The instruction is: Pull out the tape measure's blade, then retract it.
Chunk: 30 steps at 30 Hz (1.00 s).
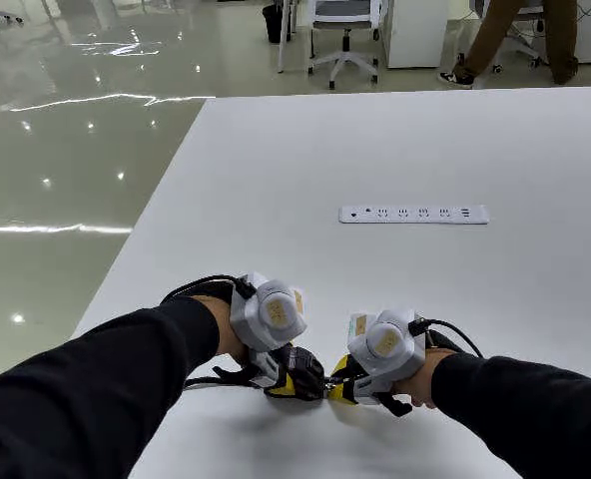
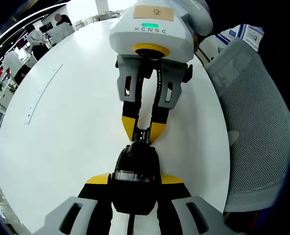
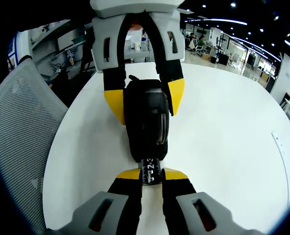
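Tape measure [image 1: 297, 375] sits low on the white counter [image 1: 375, 150], close to its near edge, caught between our two tools. It has a black case. In the left gripper view, the left hand-held gripper [image 2: 135, 178] has its yellow-tipped jaws clamped on either side of that case.

Facing it, the right hand-held gripper [image 3: 152, 174] has its jaws pressed together on the blade [image 3: 150, 177], just beyond the mouth of the case. Only a short stretch of blade shows. It is dark with pale markings, and we read what look like the numerals 2 and 3 on it.

In the left gripper view, we read "XENSE" in grey letters on the white housing of the right hand-held gripper, above a lit green bar. A tan label [image 2: 153, 12] sits on top of that housing, and we cannot make out the handwritten mark on it. From the head view, both tools carry similar tan stickers on their rounded backs, too small for us to read.

Farther out on the counter, well apart from the tools, a white power strip [image 1: 413, 214] lies flat. We see a grey mesh chair [image 2: 253, 122] just beside the counter's edge. An office chair [image 1: 343, 30] stands on the glossy floor beyond.
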Motion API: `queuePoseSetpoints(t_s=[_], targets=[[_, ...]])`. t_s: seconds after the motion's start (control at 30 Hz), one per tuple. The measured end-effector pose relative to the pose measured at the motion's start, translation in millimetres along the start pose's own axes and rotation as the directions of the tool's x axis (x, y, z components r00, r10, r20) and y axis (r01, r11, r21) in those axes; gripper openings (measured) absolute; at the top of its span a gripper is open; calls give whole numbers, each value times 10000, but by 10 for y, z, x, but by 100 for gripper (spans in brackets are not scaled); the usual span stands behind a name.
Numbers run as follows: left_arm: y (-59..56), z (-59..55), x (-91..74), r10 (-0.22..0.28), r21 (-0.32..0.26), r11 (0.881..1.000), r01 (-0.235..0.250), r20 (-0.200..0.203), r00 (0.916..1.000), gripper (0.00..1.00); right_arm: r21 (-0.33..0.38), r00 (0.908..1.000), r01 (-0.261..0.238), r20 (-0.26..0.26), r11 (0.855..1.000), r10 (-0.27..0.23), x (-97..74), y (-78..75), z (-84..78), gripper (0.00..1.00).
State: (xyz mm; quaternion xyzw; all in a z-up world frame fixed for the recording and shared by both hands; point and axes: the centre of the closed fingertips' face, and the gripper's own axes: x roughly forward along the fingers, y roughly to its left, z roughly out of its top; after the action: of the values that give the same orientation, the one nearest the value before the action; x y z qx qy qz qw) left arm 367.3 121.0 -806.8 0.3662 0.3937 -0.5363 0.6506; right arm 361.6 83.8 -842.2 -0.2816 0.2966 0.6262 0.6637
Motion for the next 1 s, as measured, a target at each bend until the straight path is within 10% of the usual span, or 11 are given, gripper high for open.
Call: queuePoseSetpoints(t_s=[1.0], targets=[[2, 23, 16, 112, -199, 9997, -109, 171, 9998, 31, -61, 9996, -14, -265, 10000, 13, -309, -43, -327, 10]])
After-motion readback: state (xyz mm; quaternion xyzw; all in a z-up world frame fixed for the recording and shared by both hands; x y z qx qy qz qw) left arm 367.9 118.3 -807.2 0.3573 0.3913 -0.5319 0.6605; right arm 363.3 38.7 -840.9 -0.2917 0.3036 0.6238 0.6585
